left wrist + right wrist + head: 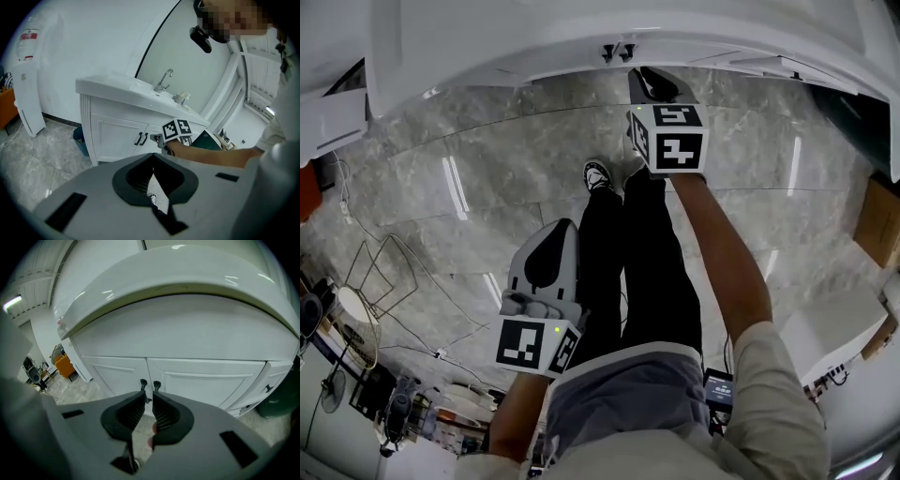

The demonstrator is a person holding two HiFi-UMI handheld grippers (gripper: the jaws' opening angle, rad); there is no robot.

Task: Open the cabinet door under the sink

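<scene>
A person stands facing a white sink cabinet, shown from their head and from a gripper in each hand.

At the left, the left gripper [152, 158] hangs low beside the person's leg [602, 272], well apart from the cabinet. Its jaws meet at the tips and hold nothing. It is probably parked there because one gripper is enough for a door.

Further right, the right gripper [149, 398] is held out at arm's length, up under the edge of the sink [178, 273]. Its jaws are only a narrow slit apart, and nothing is between them.

The two cabinet doors both look closed. The left door [117, 373] and right door [206, 380] meet at a centre seam, with a dark handle on each side of it. The left handle [143, 383] and right handle [156, 385] sit just above the jaw tips, which aim at the seam between them. The gripper seems lined up to catch a handle. Which handle is not clear, and neither is gripped yet.
</scene>
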